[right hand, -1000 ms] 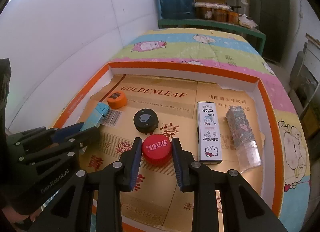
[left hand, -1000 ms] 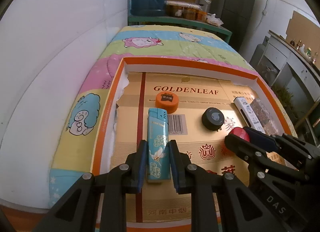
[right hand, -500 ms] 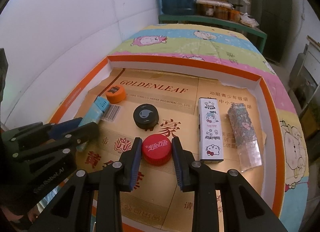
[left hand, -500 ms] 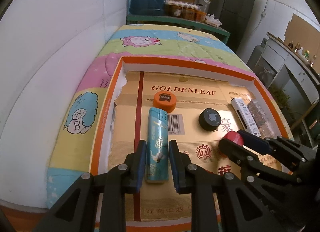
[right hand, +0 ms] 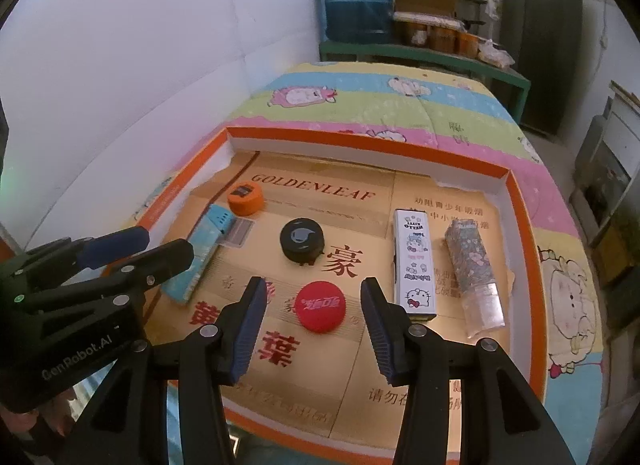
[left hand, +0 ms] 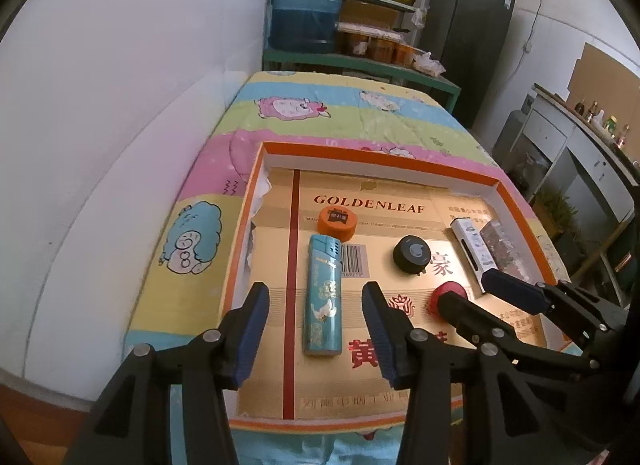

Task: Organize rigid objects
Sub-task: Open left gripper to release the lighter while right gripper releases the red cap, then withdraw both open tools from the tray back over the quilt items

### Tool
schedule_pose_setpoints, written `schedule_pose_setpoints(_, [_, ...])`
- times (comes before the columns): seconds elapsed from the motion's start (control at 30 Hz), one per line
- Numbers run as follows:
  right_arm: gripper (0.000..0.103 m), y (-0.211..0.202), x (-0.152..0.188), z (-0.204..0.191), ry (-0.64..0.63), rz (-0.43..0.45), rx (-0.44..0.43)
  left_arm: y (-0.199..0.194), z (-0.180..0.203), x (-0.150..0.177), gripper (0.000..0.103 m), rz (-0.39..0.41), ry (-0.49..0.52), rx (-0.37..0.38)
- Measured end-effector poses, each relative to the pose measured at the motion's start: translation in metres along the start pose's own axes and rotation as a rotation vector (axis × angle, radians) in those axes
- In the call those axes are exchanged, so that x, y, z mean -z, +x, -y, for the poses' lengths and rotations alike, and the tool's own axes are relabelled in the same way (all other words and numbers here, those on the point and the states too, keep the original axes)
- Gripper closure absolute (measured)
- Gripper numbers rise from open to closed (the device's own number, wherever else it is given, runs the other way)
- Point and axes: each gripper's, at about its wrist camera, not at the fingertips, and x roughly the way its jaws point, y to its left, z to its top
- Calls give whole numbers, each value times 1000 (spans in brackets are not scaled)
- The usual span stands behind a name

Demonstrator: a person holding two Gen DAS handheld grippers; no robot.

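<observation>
Both tools have spread; lighter [left hand: 323, 297] and red cap [right hand: 320, 306] lie between, untouched.

Three round caps lie in the tray [right hand: 520, 201]: one orange cap [right hand: 245, 198] near the tray's far left corner, one black cap [right hand: 302, 240] near the middle, one red cap [right hand: 321, 305] toward the near edge. Three long items lie there too: one teal lighter [left hand: 323, 299] along the left side, one white Hello Kitty lighter [right hand: 414, 265] and one floral lighter [right hand: 474, 271] side by side by the right edge. That makes six things on one cardboard sheet [right hand: 360, 385].
</observation>
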Motion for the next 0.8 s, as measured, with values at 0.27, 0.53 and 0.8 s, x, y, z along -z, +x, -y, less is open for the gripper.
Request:
schedule_pose_setpoints(0.27, [53, -23, 6, 1, 17, 22, 16, -19, -4, 6, 55, 15, -5, 14])
schedule_pose_setpoints(0.53, [53, -50, 17, 1, 37, 42, 47, -41, -3, 15, 55, 32, -5, 34])
schedule_pose_setpoints(0.8, [53, -79, 28, 2, 56, 71, 74, -63, -4, 24, 55, 57, -10, 45])
